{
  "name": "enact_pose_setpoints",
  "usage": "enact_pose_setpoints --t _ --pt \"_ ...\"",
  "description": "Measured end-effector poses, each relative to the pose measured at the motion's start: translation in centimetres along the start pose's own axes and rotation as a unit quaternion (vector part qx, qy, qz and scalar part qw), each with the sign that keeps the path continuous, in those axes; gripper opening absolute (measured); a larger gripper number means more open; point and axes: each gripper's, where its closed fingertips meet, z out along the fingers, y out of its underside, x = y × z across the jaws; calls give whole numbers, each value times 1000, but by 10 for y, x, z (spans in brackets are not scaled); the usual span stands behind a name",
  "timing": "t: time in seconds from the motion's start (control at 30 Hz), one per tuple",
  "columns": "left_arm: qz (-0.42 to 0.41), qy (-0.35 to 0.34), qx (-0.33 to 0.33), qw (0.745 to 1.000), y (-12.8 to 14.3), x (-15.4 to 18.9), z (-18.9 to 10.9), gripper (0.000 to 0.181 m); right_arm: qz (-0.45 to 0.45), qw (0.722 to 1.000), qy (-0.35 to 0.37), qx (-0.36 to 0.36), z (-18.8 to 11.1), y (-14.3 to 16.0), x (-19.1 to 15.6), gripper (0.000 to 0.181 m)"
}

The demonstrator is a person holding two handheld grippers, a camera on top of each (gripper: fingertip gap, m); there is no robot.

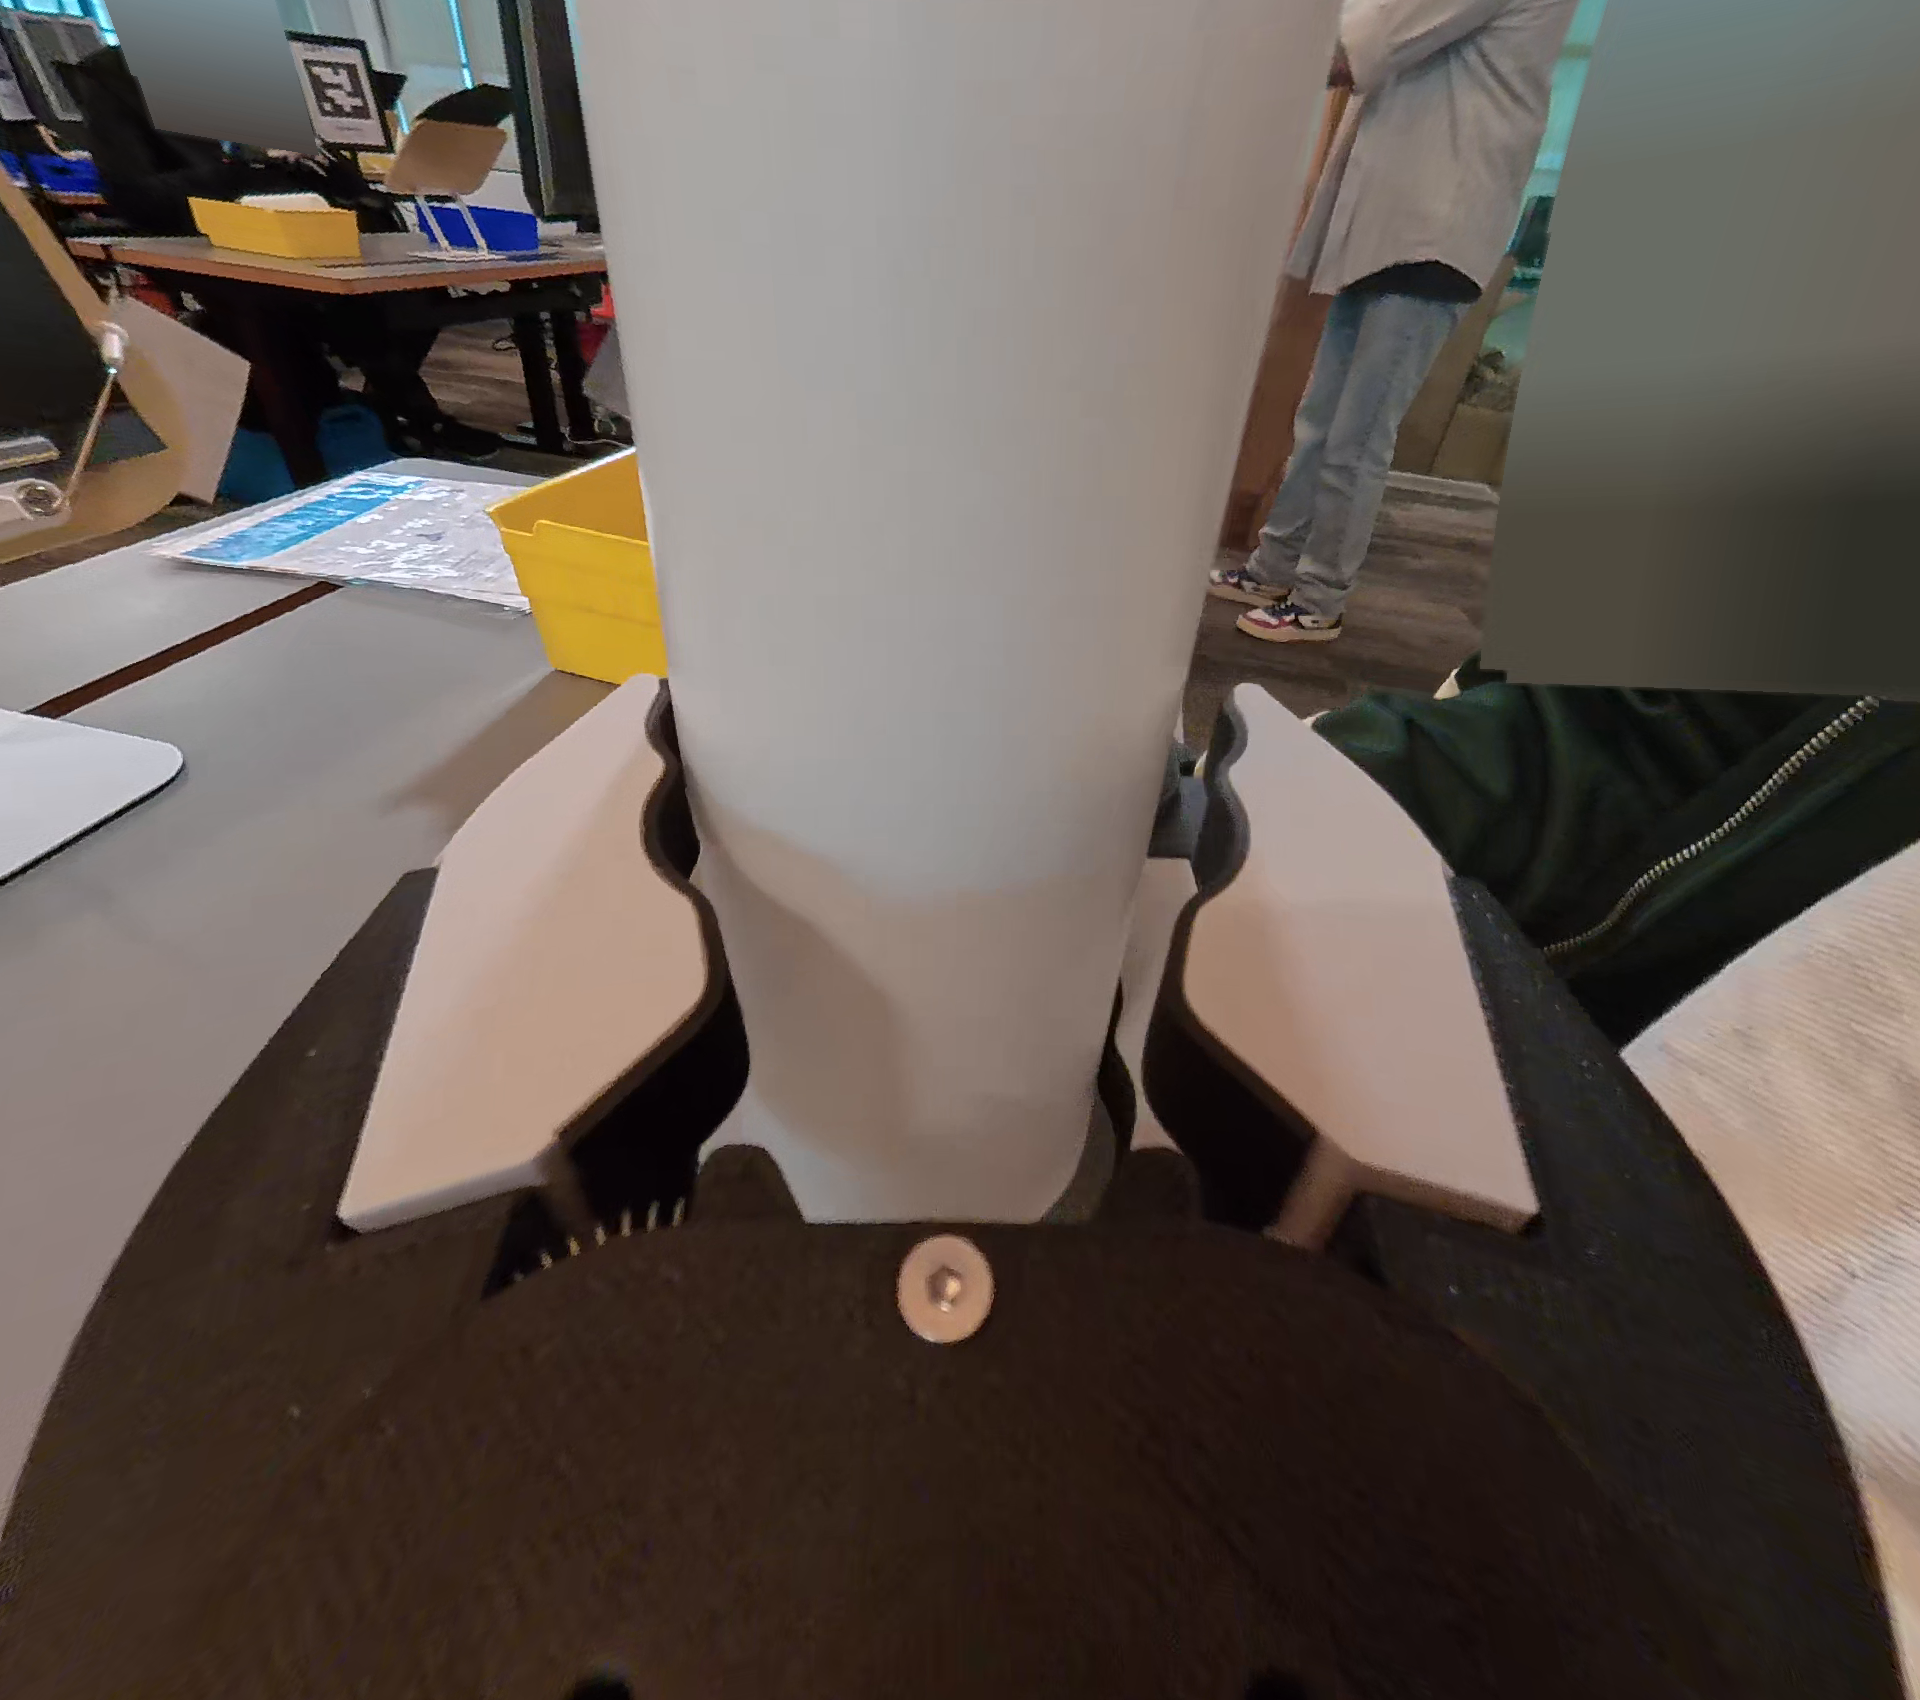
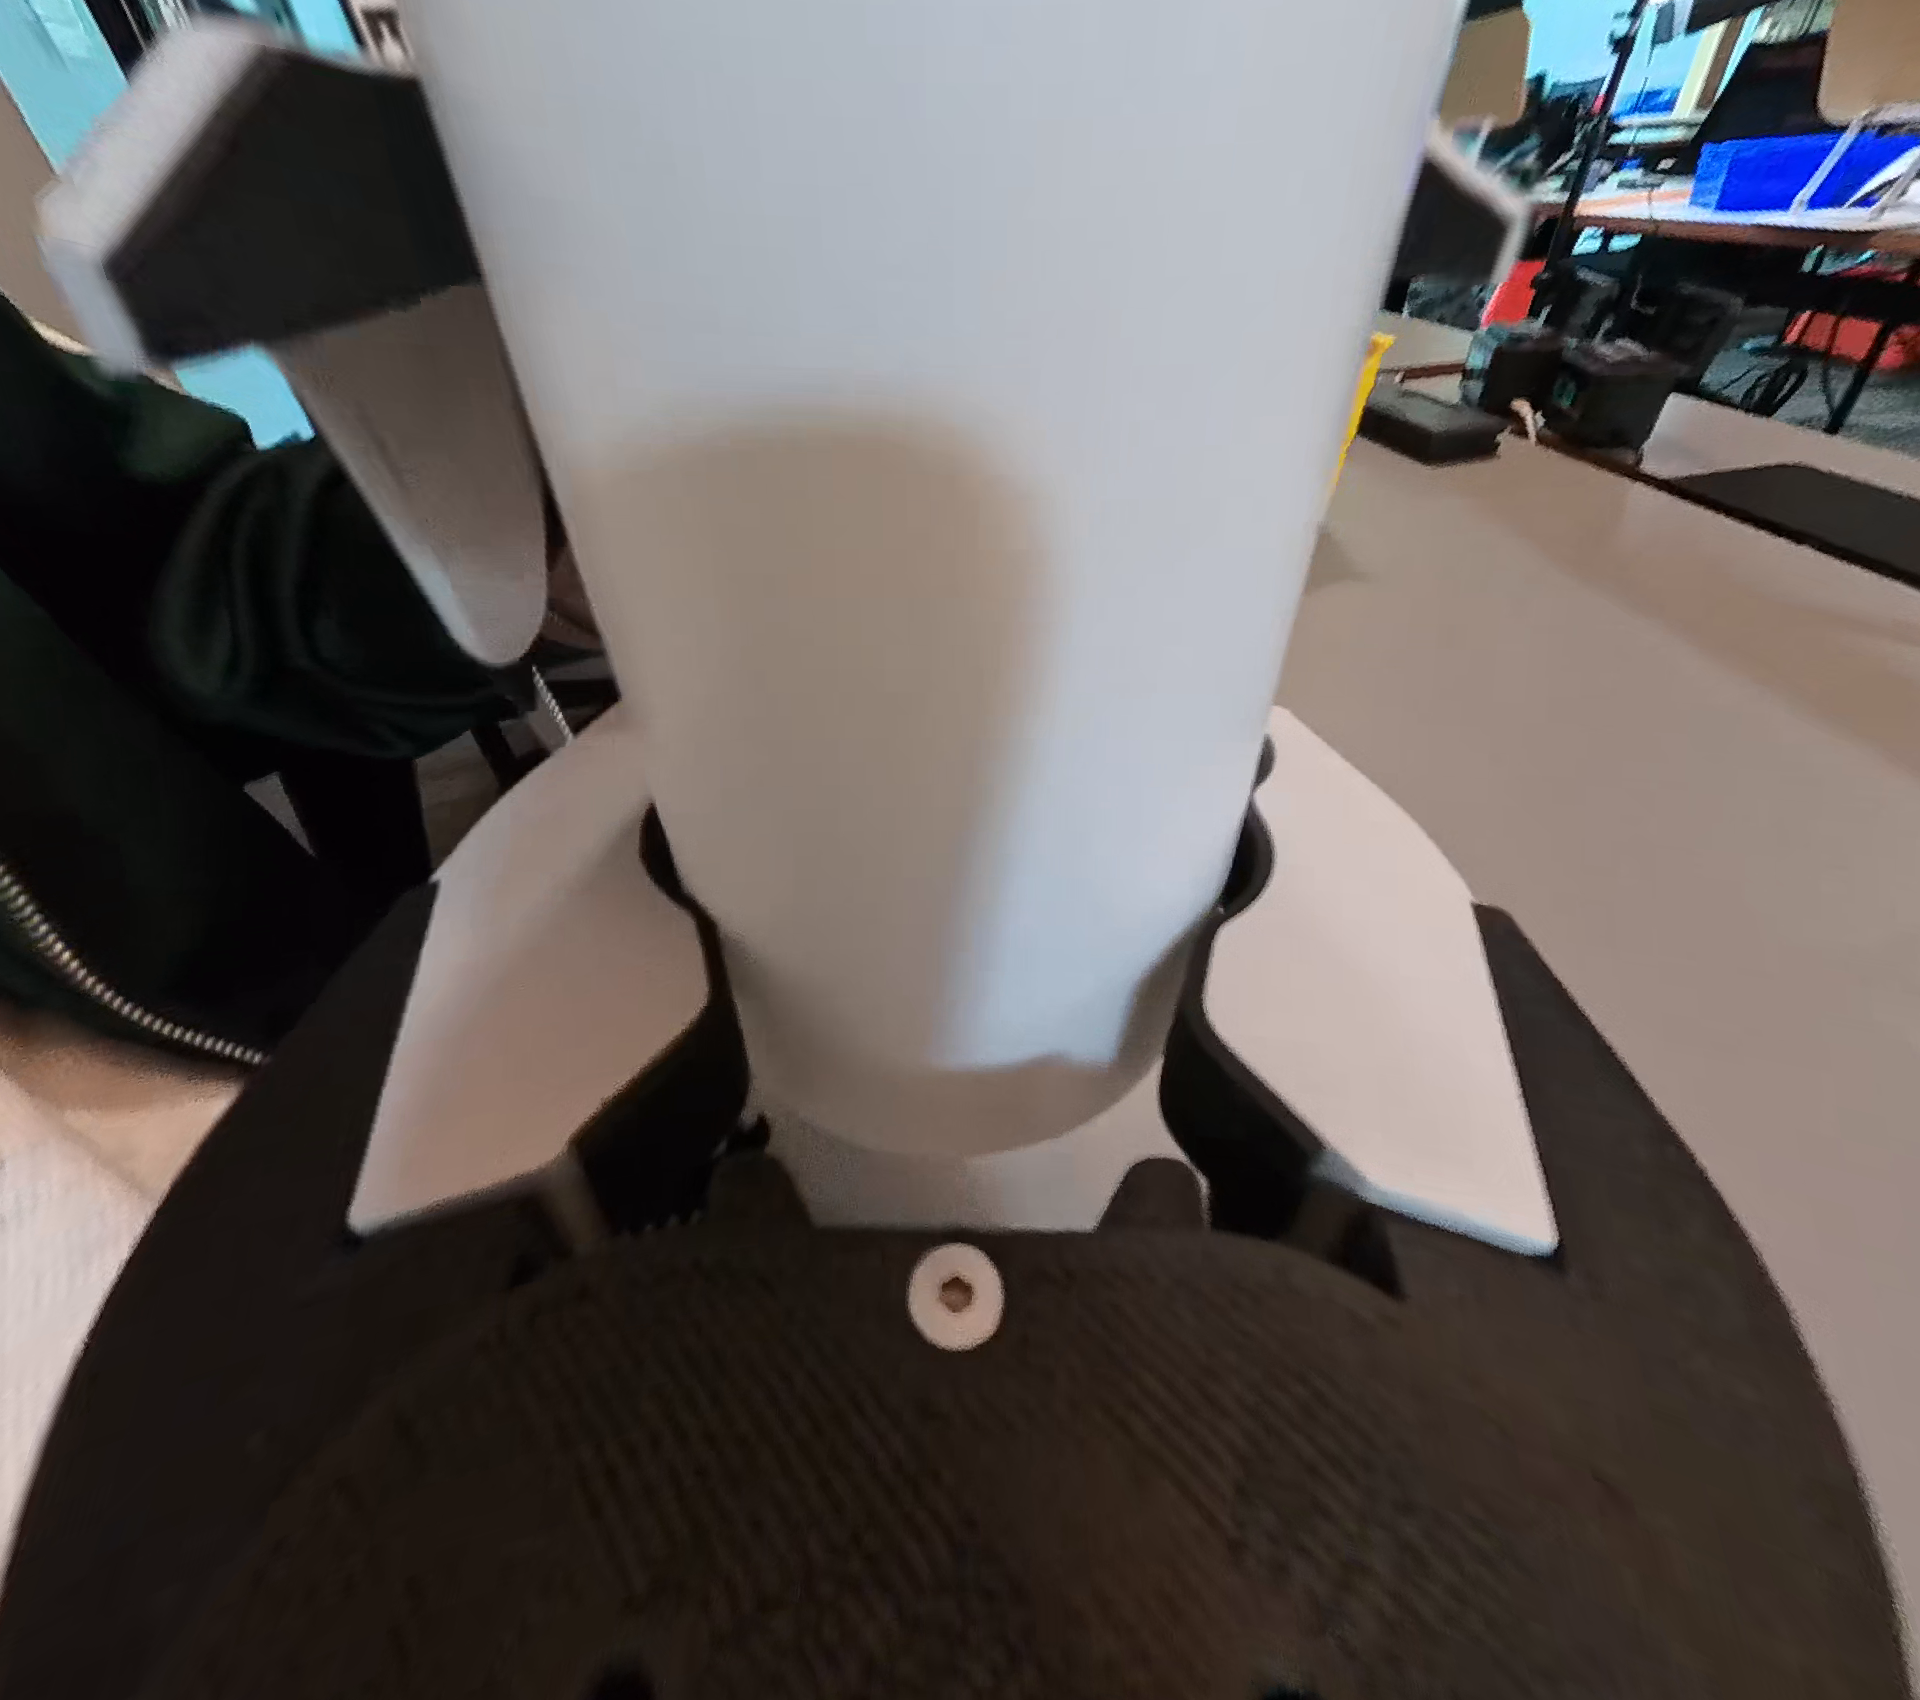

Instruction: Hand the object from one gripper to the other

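White and smooth, the tall cylinder (image 1: pixel 935 455) fills the space between the fingers of both tools we hold, and we see it from each wrist at close range. In the left wrist view, our left gripper (image 1: pixel 940 829) has its left finger pressed against the cylinder's side, while a narrow gap shows by the right finger, so we cannot tell whether this grasp is firm or slack. In the right wrist view, our right gripper (image 2: pixel 951 850) closes snugly on the cylinder's rounded lower end (image 2: pixel 935 1006), both black inner pads hugging it. Up and to the left of that gripper, a finger of the other tool (image 2: pixel 416 403) lies beside the cylinder wall. Just past the left gripper's fingers, to their left, sits a yellow bin (image 1: pixel 582 570) on the grey table (image 1: pixel 260 798), with a printed sheet (image 1: pixel 364 528) beyond it. To the right, a dark green zipped jacket (image 1: pixel 1621 829) shows. Farther off, a person in jeans (image 1: pixel 1382 300) stands on the floor, and desks carry a monitor (image 1: pixel 535 50) and more bins.
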Motion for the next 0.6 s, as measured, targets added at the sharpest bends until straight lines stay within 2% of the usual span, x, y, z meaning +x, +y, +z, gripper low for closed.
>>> enact_pose_setpoints --t 0.13,0.33,0.6 --pt "31 -14 -6 999 -3 0 -2 103 -2 1000 15 25 -8 -11 6 103" --pt "6 -24 24 999 -4 -17 -15 103 -12 999 43 24 -22 -13 23 103" --pt "-53 -31 67 996 23 -49 -30 112 -24 998 65 -6 -33 -7 37 103"
